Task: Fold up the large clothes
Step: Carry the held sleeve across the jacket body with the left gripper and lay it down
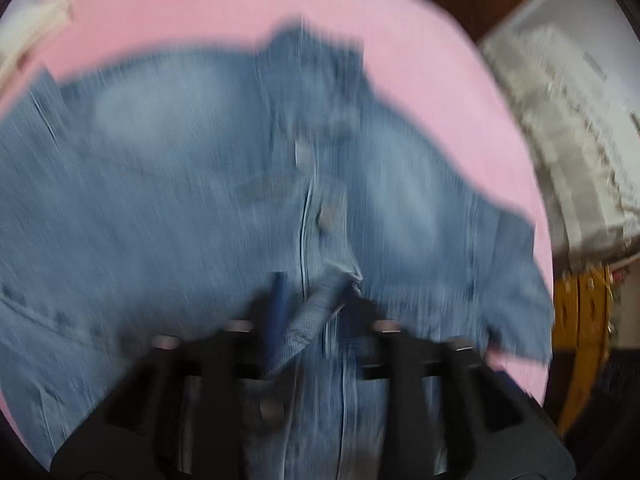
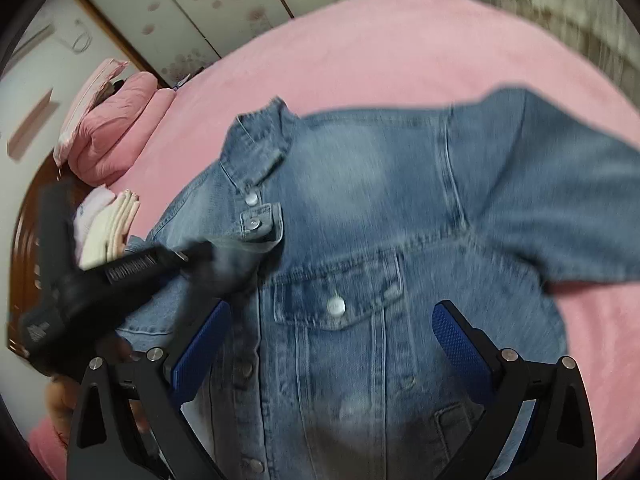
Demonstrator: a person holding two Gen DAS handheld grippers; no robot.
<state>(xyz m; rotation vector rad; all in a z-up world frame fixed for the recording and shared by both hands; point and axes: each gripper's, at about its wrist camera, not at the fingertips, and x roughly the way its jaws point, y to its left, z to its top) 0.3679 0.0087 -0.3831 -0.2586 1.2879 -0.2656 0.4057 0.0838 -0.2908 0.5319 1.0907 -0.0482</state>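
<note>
Denim: one jacket, two grippers.

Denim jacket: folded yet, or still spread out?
Spread out. The denim jacket lies front-up on the pink bedcover, one sleeve extended sideways, collar and chest pocket exposed.

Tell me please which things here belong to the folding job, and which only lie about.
For the job: denim jacket, left gripper shut on its fabric, right gripper open above it.
Lying about: pink pillow, folded cloths, pink bed.
</note>
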